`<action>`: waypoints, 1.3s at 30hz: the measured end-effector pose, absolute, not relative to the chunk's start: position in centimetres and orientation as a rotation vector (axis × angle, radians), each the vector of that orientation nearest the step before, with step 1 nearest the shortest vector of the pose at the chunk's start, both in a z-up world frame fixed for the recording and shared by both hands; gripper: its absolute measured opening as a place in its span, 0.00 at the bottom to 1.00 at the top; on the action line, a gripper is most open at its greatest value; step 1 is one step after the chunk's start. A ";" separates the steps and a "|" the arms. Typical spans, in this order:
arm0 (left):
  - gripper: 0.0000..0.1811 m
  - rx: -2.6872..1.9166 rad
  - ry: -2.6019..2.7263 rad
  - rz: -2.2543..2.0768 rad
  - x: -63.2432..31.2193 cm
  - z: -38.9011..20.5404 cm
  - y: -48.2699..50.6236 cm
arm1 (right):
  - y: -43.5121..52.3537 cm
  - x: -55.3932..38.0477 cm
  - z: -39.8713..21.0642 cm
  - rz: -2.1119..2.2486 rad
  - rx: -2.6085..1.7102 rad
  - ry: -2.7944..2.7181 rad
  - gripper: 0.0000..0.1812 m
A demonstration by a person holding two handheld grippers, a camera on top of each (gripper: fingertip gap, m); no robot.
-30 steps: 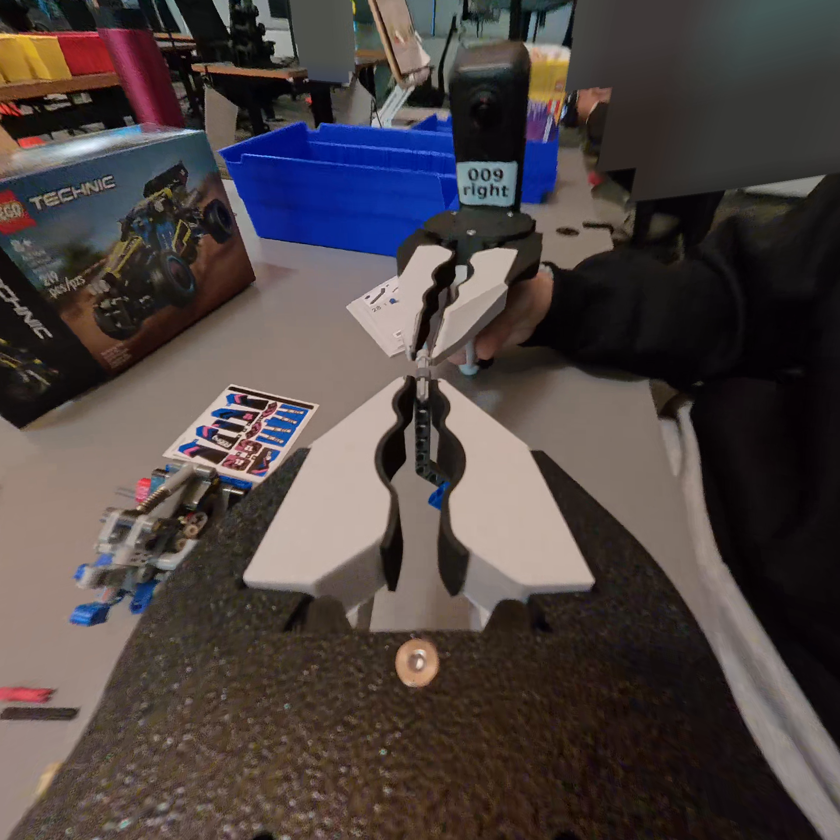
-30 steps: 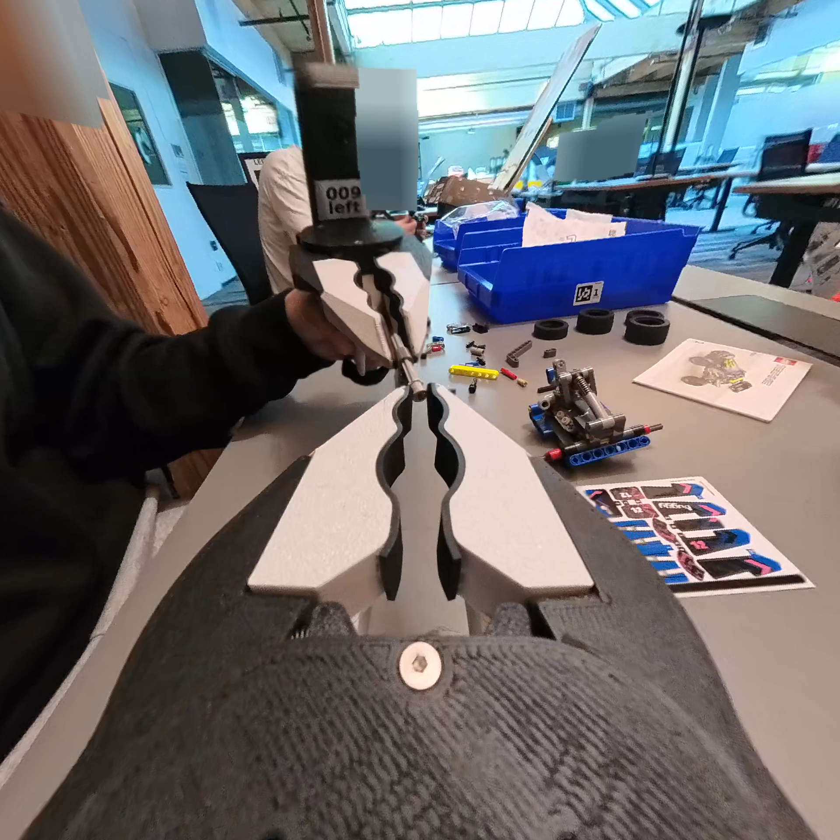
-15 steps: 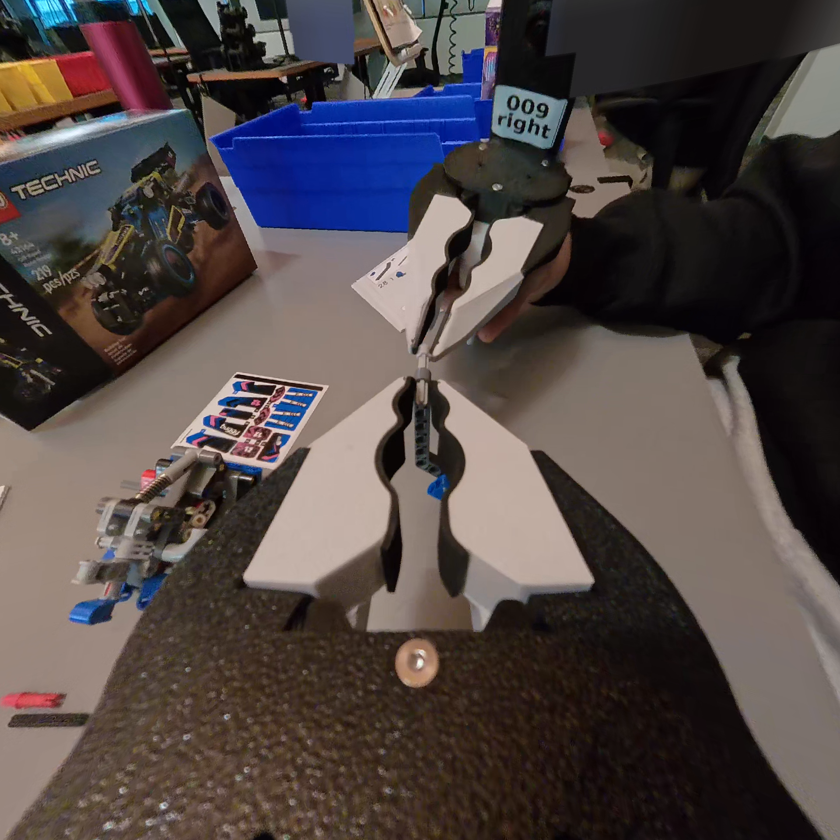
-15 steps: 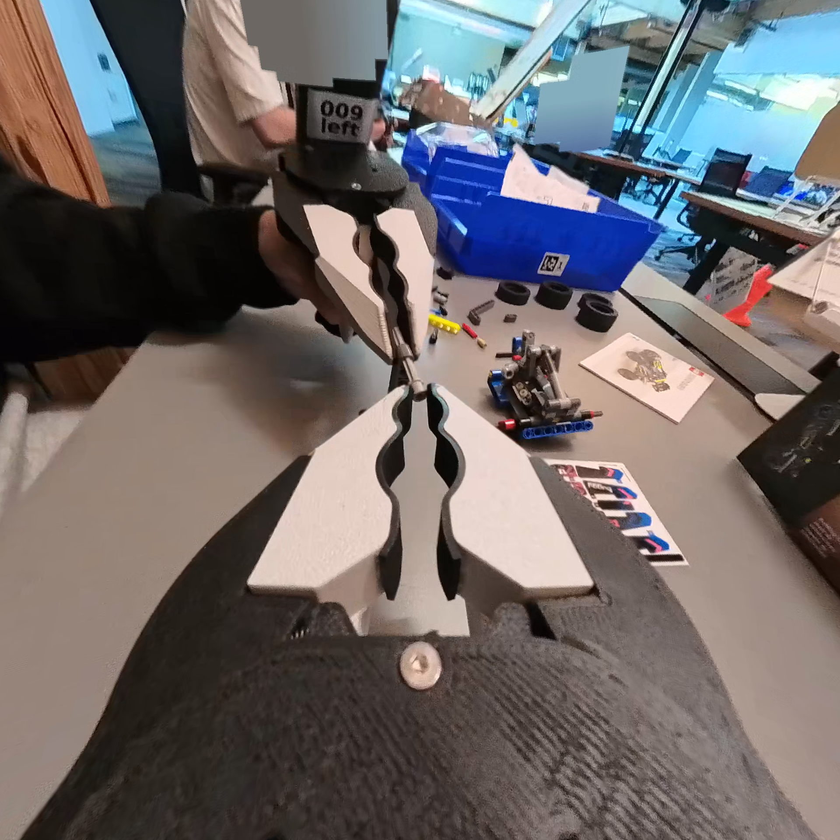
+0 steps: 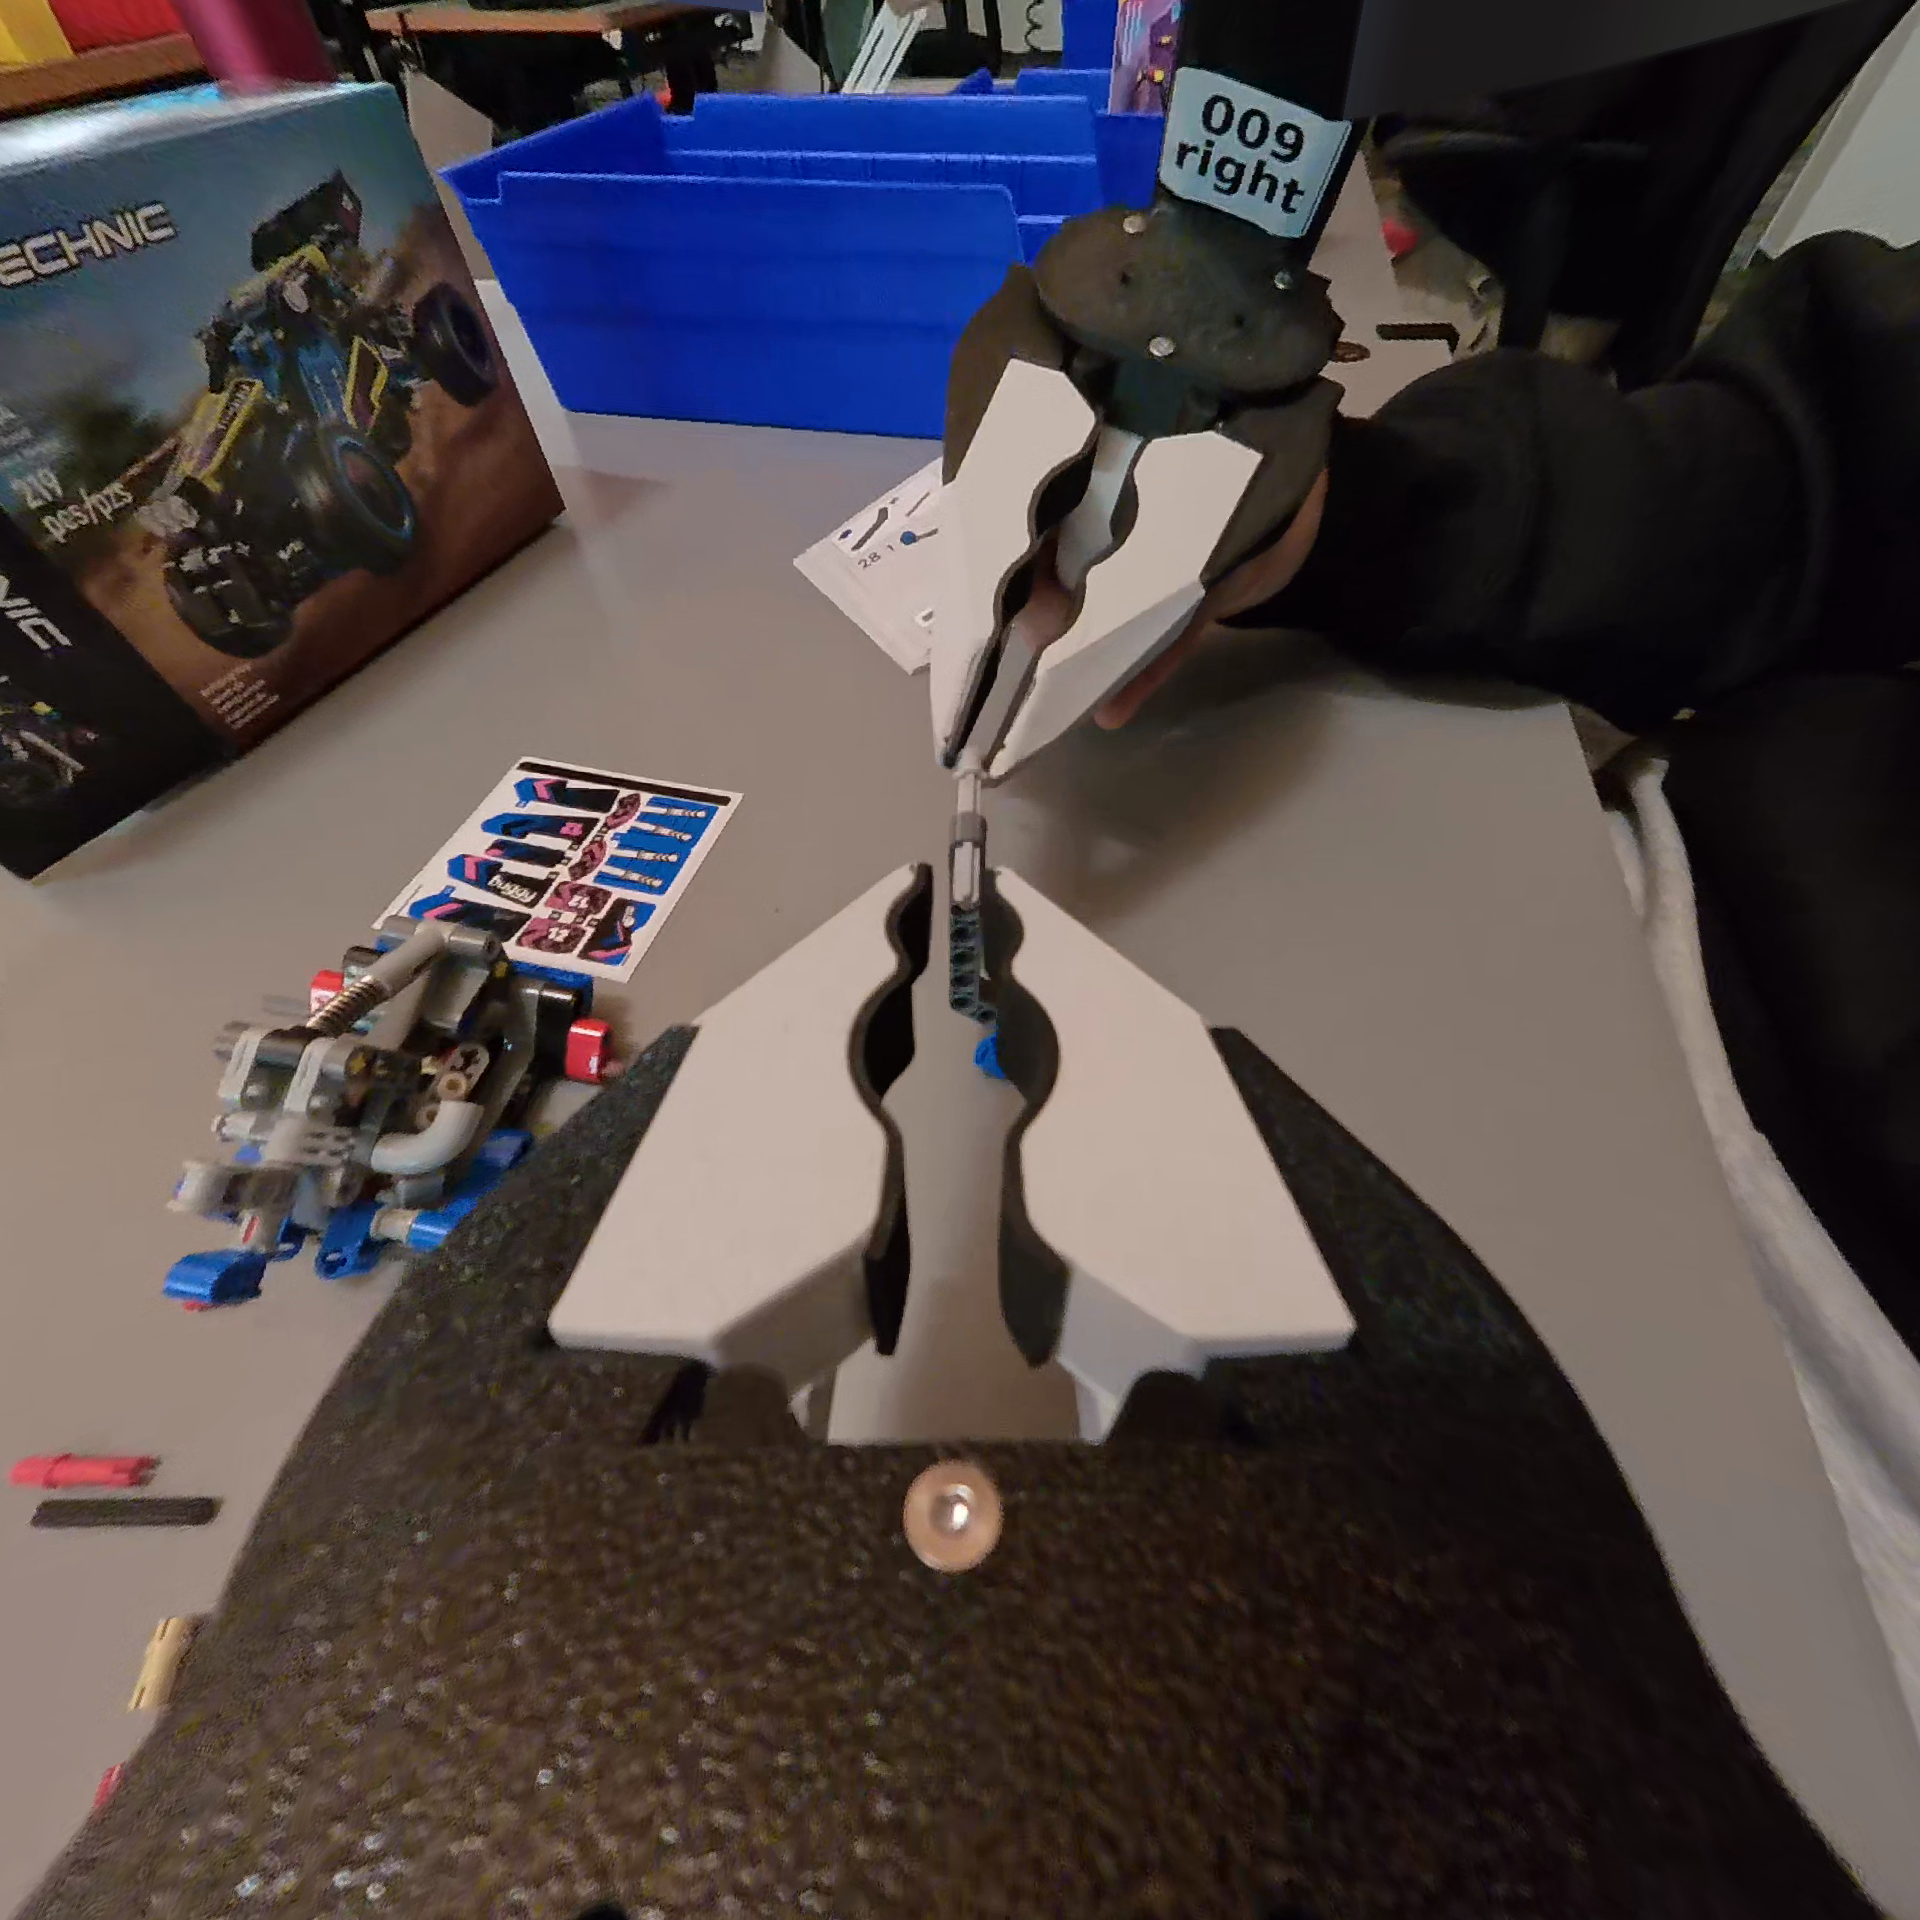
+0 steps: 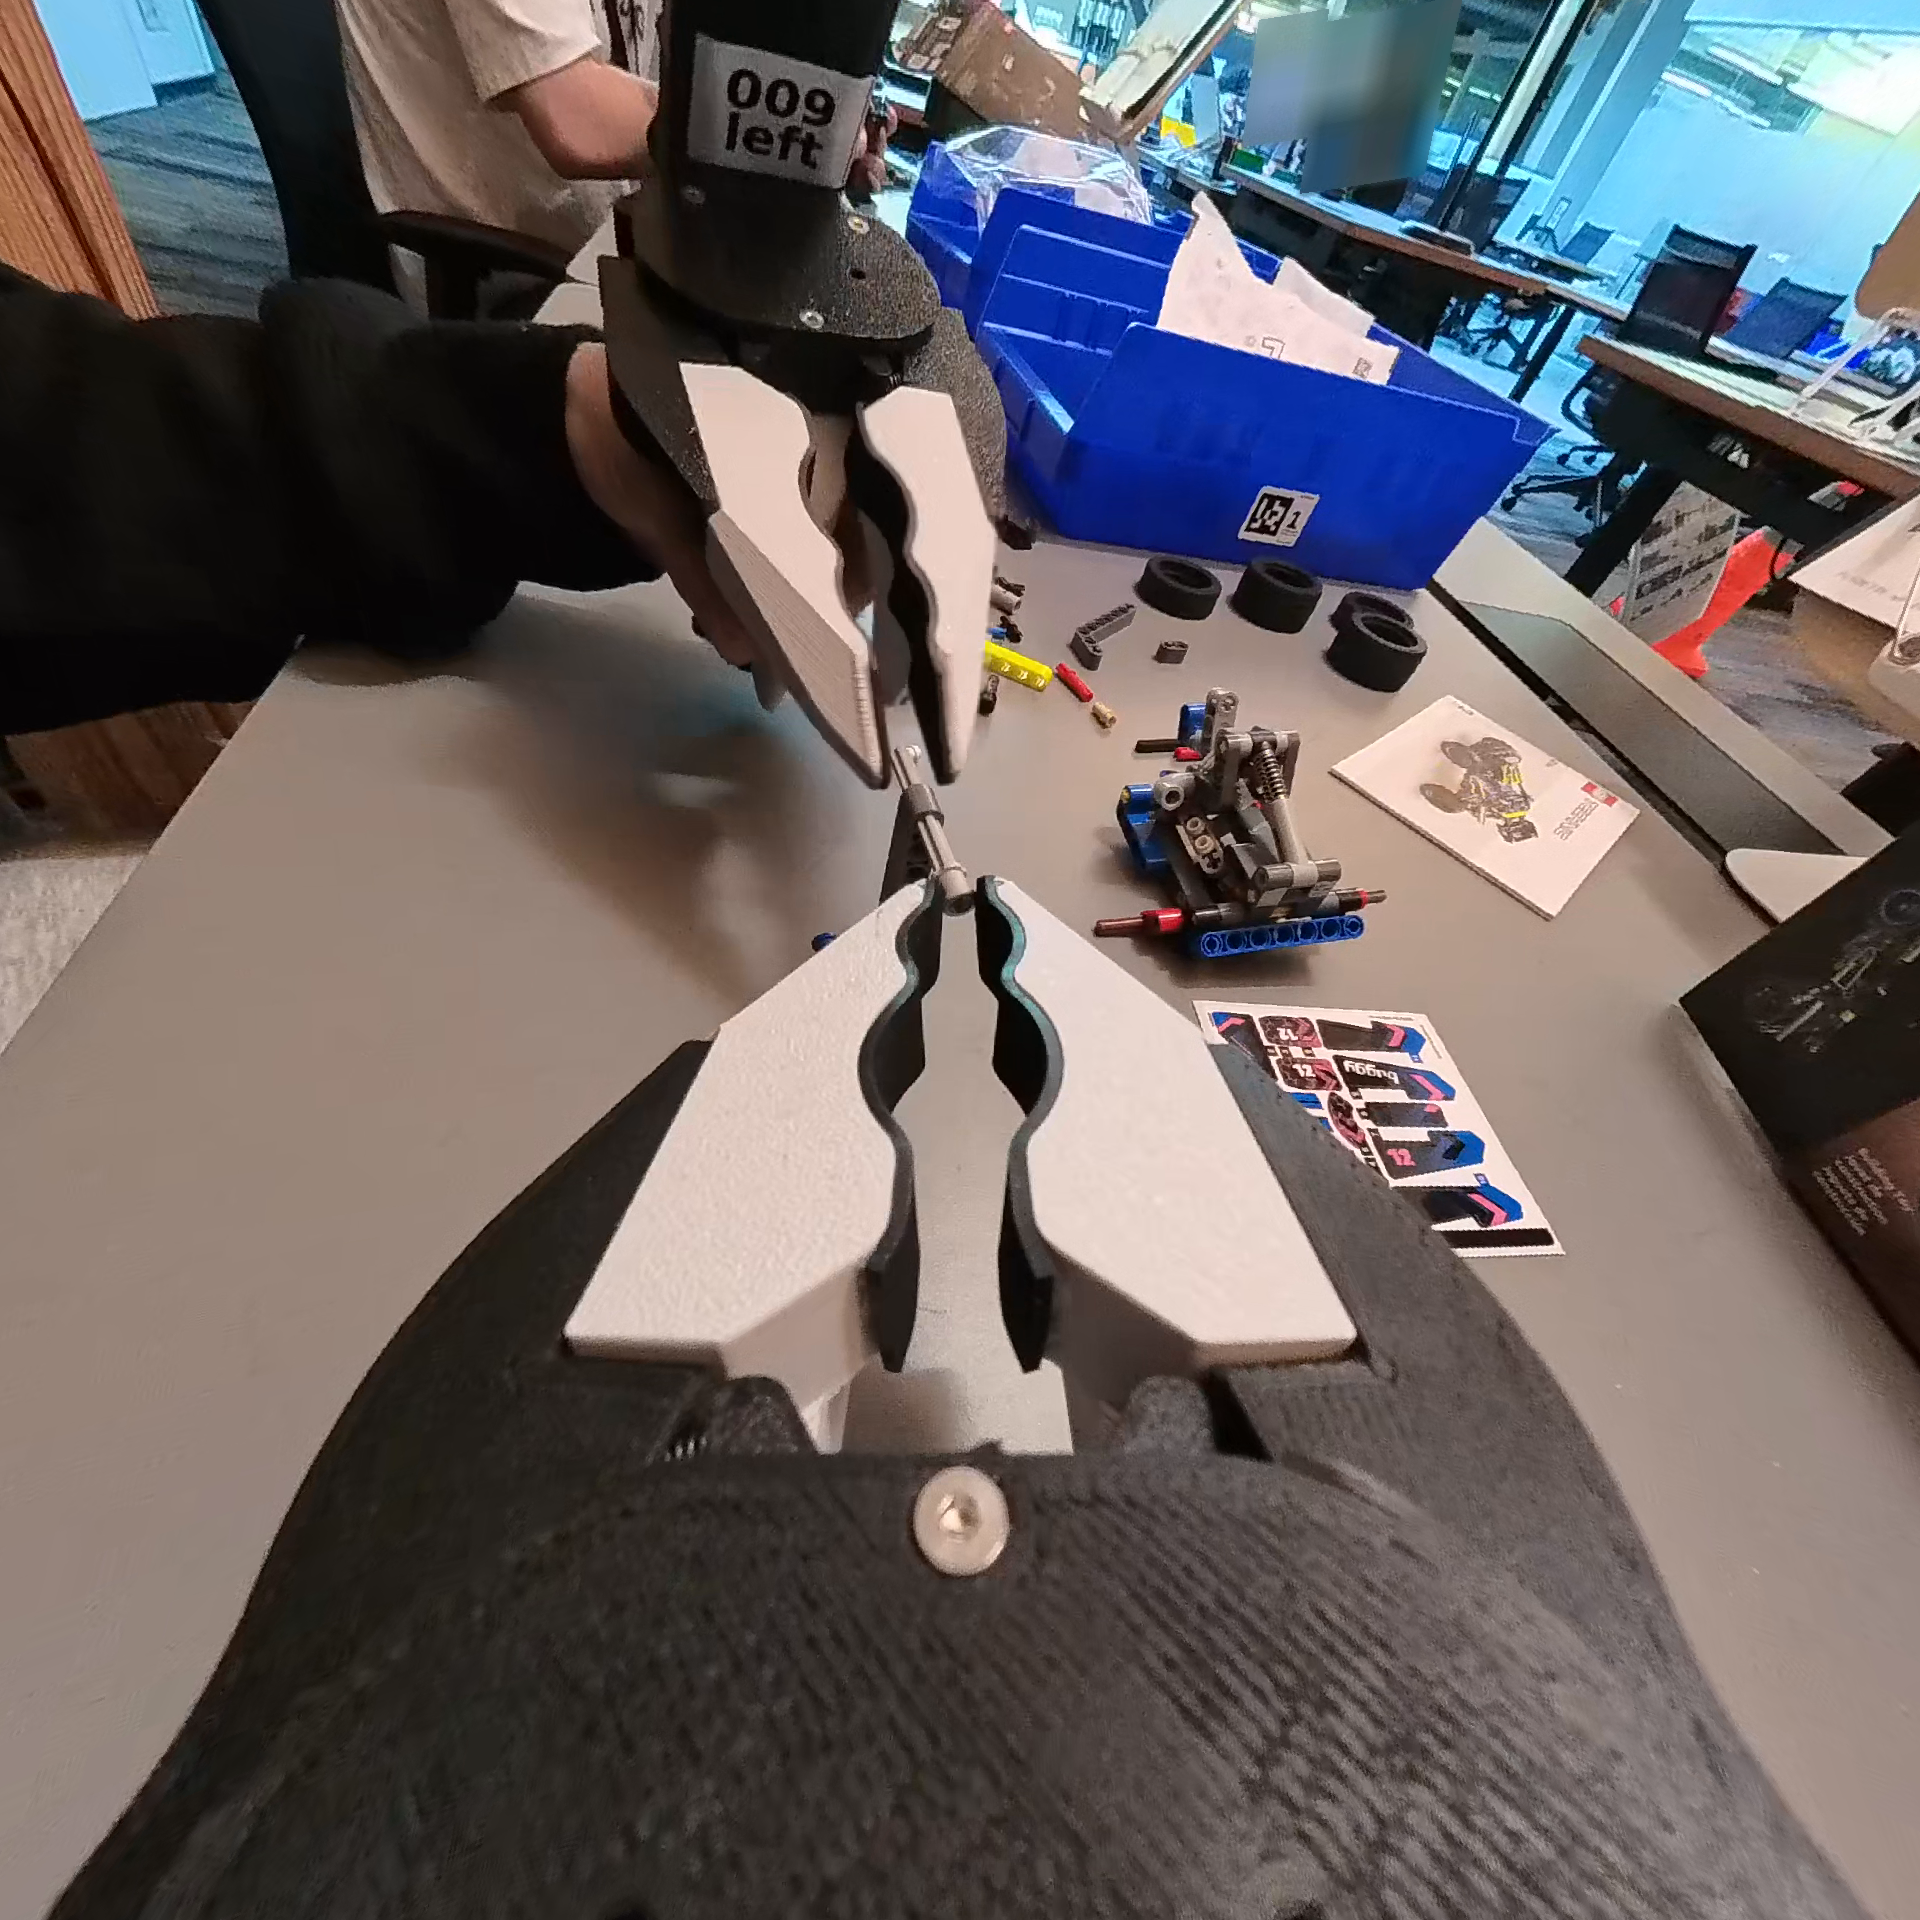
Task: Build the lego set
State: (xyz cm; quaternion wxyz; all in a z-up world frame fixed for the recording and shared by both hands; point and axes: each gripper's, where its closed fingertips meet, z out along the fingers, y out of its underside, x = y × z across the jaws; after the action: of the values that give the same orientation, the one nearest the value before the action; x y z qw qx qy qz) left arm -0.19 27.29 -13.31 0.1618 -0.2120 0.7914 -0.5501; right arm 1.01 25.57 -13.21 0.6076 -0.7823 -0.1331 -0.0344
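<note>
Grippers had pulled closer since before: left gripper (image 5: 954, 883) clamped the dark beam (image 5: 968, 961), right gripper (image 6: 961, 896) pinched the grey axle (image 6: 932, 831) above the worktop (image 5: 1299, 935). Boxed set (image 5: 239, 436), gripper tags carried print.

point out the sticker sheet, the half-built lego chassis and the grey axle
sticker sheet (image 5: 566, 868), left wrist view, middle of the sheet
half-built lego chassis (image 6: 1236, 842), right wrist view, grey frame
grey axle (image 5: 968, 831), left wrist view, mid-shaft

Wrist views face each other, close — share grey table (image 5: 1299, 935) (sticker sheet (image 6: 1382, 1122) too).
</note>
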 end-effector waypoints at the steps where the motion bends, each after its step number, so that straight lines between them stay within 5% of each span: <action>1: 0.01 -0.598 2.256 -1.572 -0.2 -13.3 27.2 | 25.6 1.0 -13.2 -0.081 -1.809 -0.307 0.03; 39: 0.01 -0.493 2.260 -1.634 -0.5 -13.7 26.4 | 26.1 -0.1 -14.7 -0.086 -1.864 -0.465 0.08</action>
State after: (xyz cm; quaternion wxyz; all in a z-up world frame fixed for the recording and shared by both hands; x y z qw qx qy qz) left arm -0.53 26.40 -13.69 0.1544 -0.1719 0.7884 -0.5701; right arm -0.07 26.09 -14.72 0.5723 -0.7949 -0.1982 -0.0366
